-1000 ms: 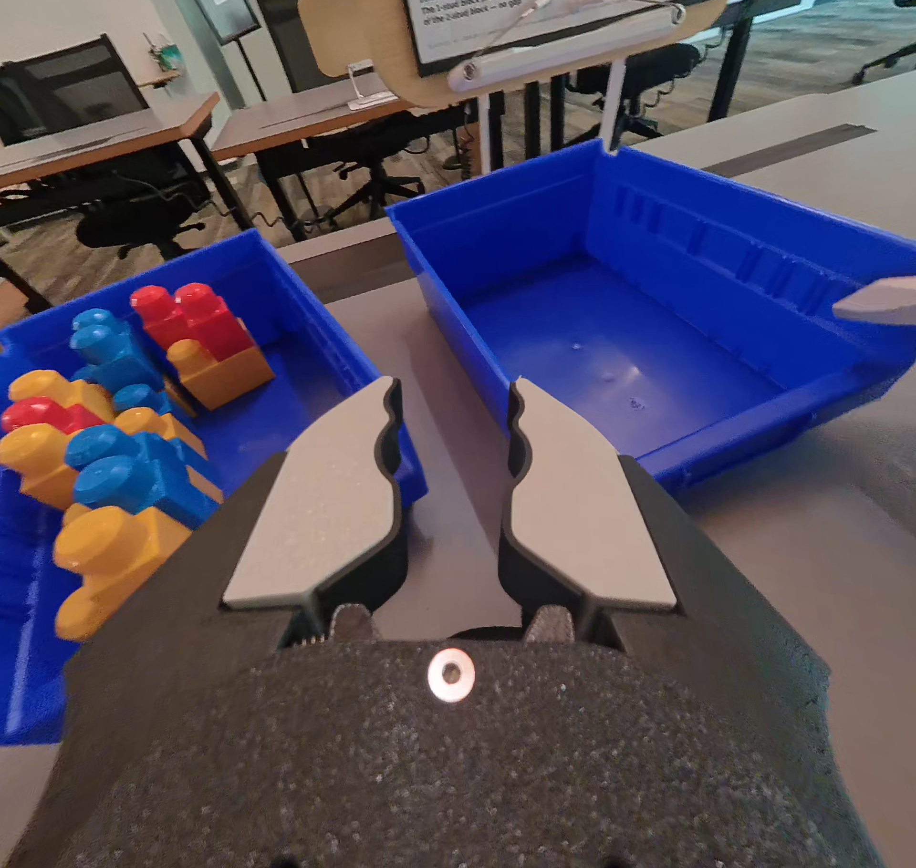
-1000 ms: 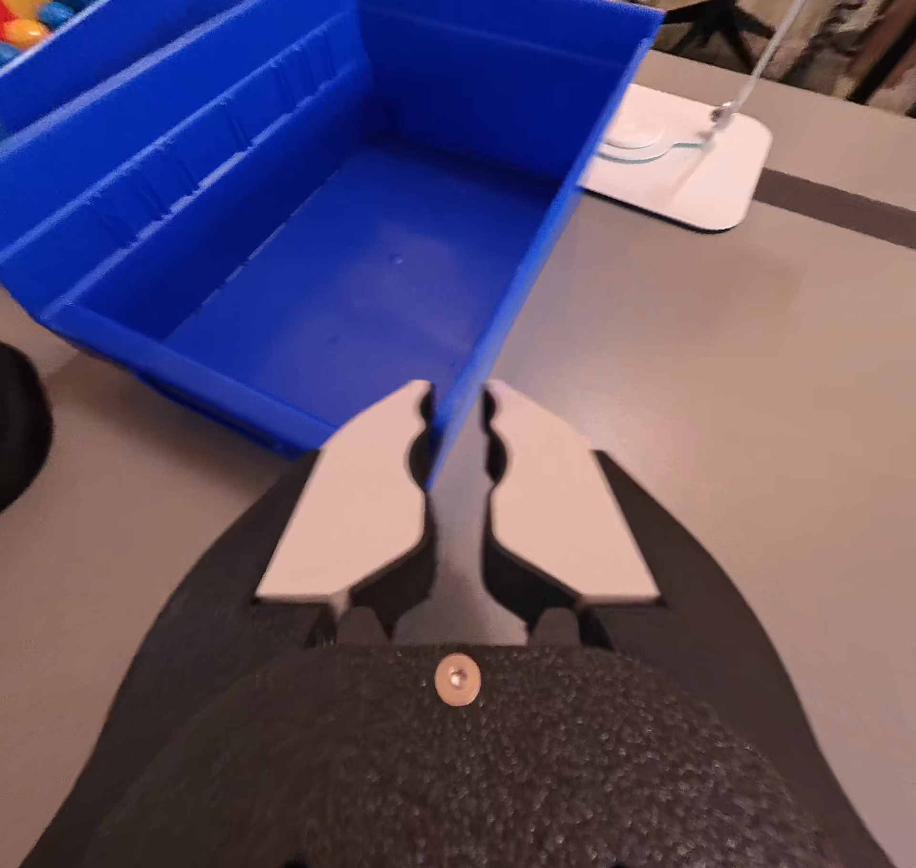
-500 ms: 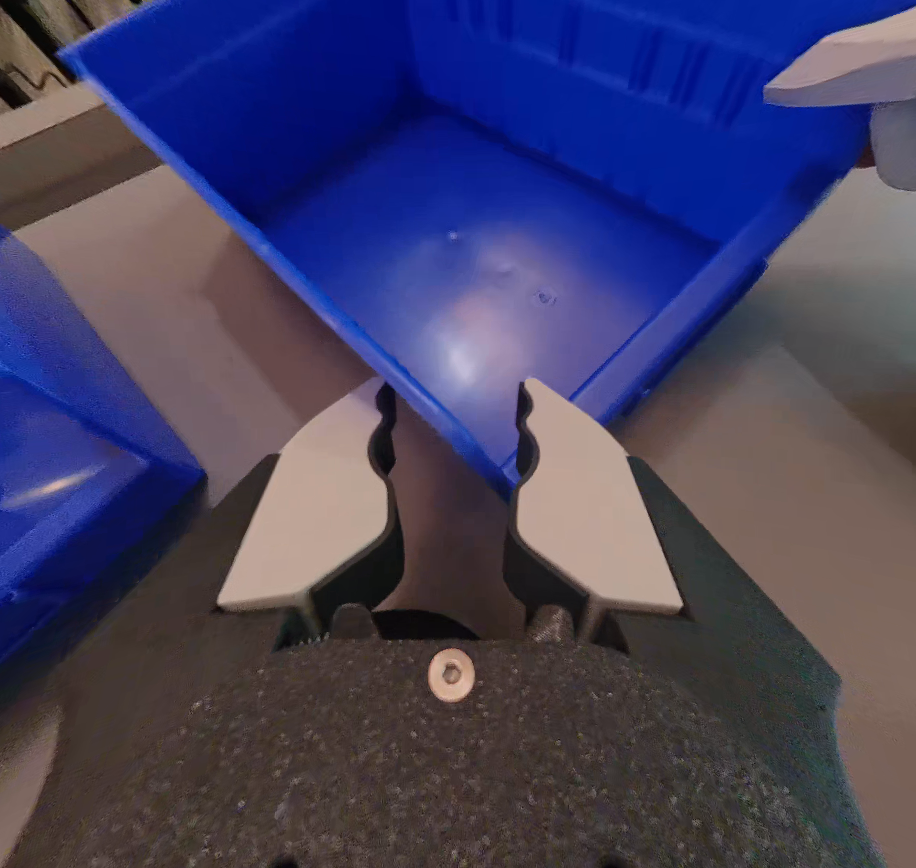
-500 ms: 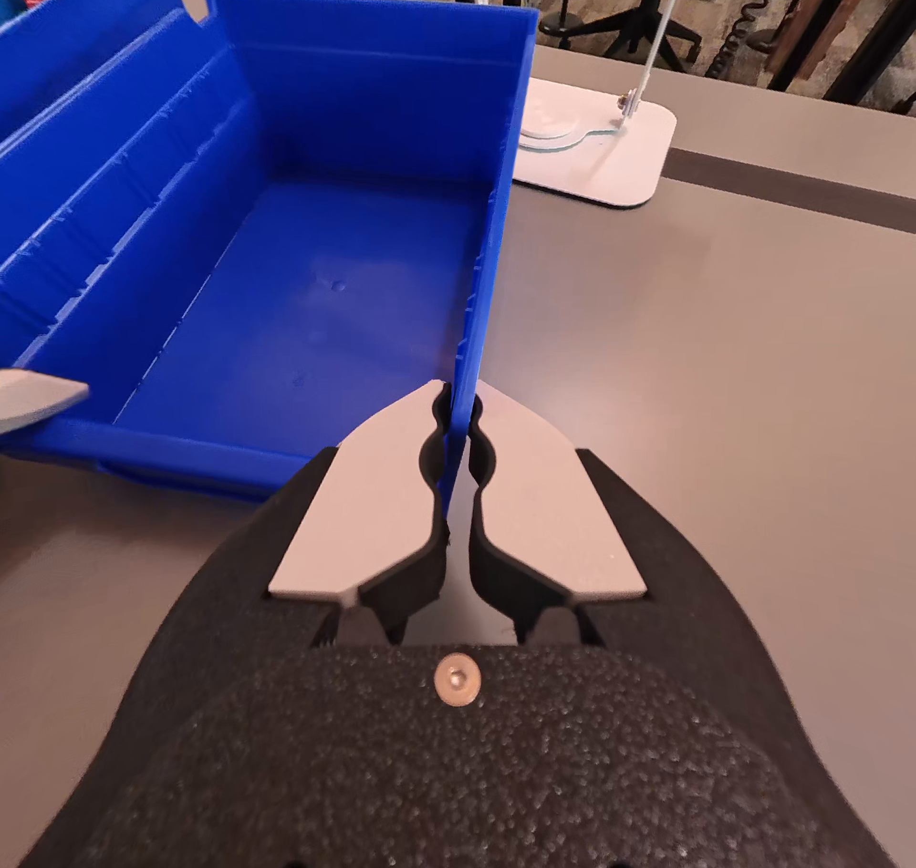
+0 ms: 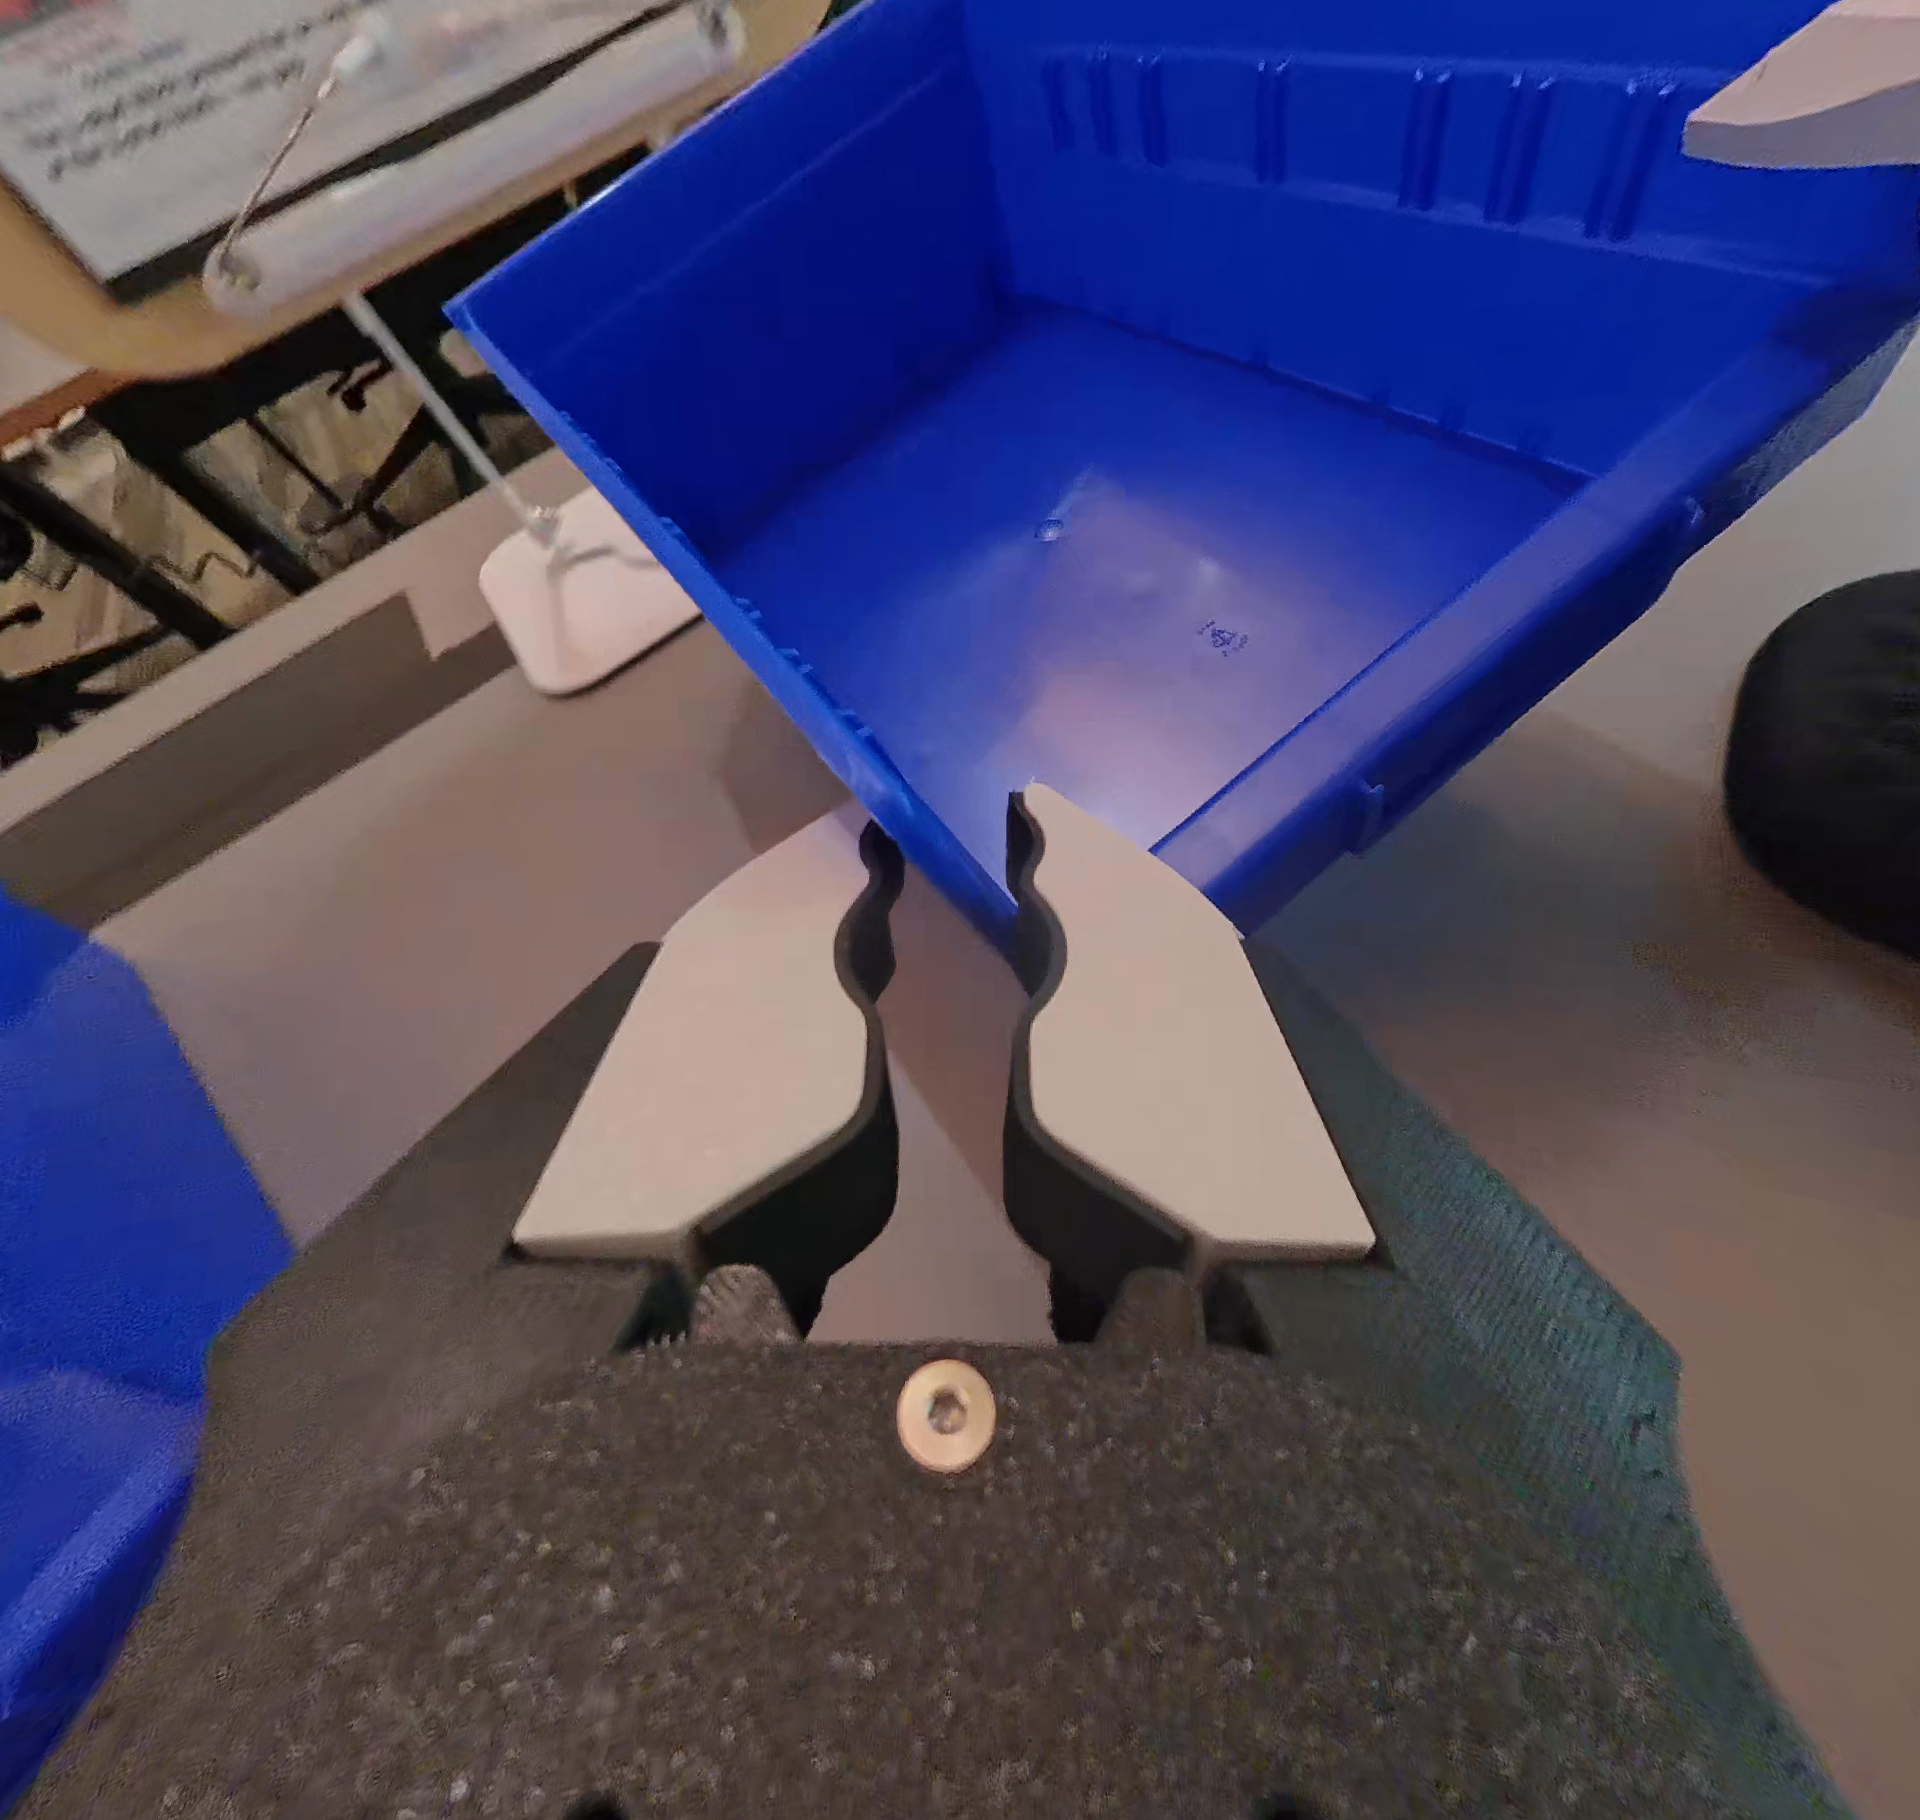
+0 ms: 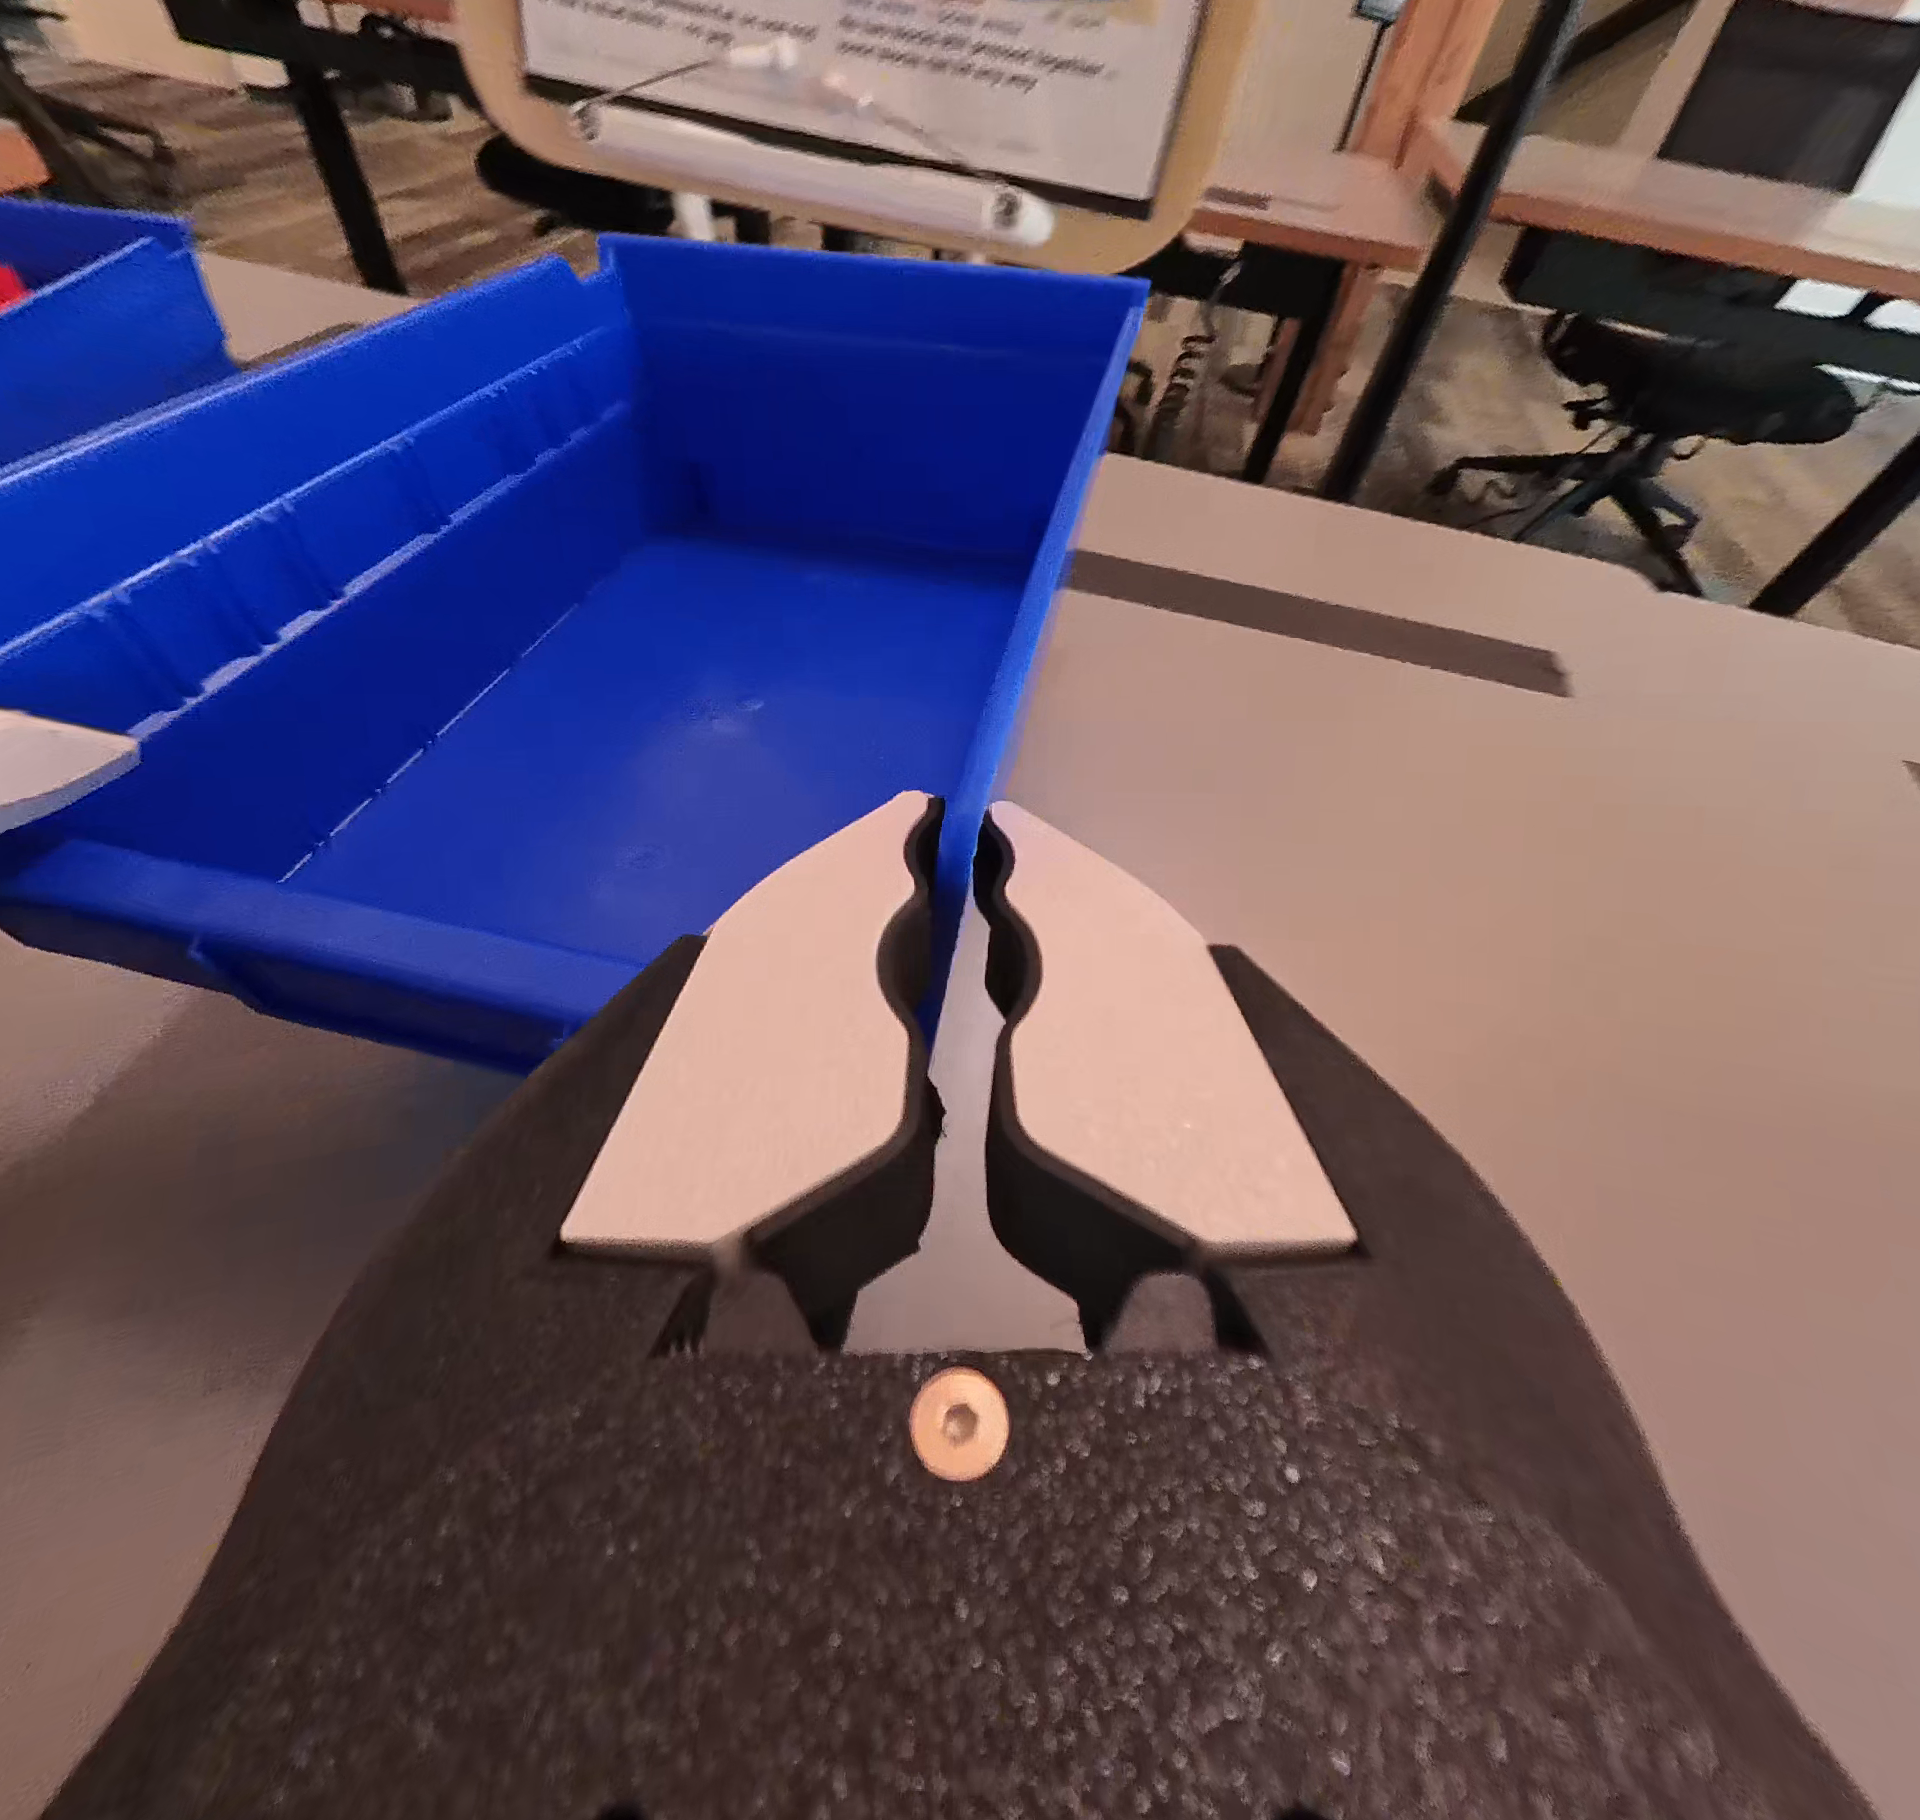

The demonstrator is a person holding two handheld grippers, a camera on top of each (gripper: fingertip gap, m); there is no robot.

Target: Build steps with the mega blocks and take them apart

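An empty blue bin [image 5: 1091,544] stands on the grey table [image 5: 468,939]; it also shows in the right wrist view [image 6: 644,731]. My left gripper [image 5: 940,825] straddles the bin's near left wall by the front corner. Its jaws are partly closed, and table still shows between the left pad and the wall, so it is open. My right gripper [image 6: 961,814] is shut on the bin's right wall, both pads pressed on the thin blue edge. One right finger [image 5: 1808,97] shows at the bin's far side. A left finger [image 6: 52,762] shows at the left edge.
A second blue bin [image 6: 94,336] stands to the left, with a red block [image 6: 10,290] just showing. An instruction board [image 6: 831,35] on a white-based stand [image 5: 582,607] rises behind the bins. A dark tape strip [image 6: 1320,627] crosses the table at the right. Some 20 cm of space lies between my two pairs of fingers.
My left gripper moved from between the two bins to the empty bin's left wall and its jaws narrowed around it. My right gripper closed on the right wall and stays shut there.
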